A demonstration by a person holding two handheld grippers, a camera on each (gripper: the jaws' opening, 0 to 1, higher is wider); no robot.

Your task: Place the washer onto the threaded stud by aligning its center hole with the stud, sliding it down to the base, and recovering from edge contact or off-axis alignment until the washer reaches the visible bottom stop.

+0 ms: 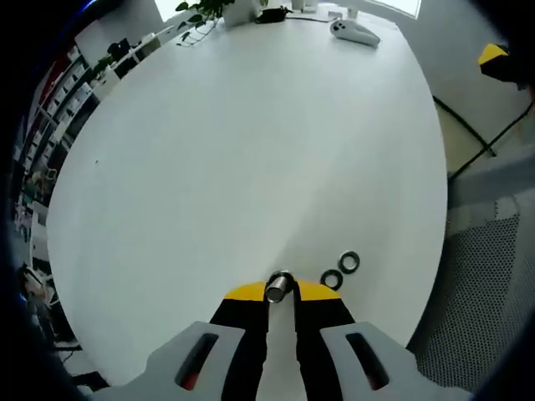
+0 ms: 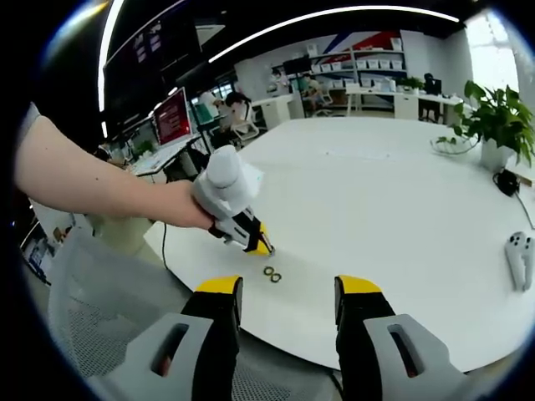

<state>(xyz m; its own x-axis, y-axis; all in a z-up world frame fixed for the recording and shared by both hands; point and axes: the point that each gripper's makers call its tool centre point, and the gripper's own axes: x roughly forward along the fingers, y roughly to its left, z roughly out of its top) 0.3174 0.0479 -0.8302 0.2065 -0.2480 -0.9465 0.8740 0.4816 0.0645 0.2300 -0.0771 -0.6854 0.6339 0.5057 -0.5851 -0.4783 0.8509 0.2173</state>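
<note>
Here, my left gripper clamps the threaded stud between closed jaws; two washers lie just beside it on the white table. My right gripper hangs wide open, holding nothing.

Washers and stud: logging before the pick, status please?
Left tongs shut on stud, held at the table edge. Right tongs open, empty, short of the table. Two washers flat beside stud, untouched. Nothing in the way.
</note>
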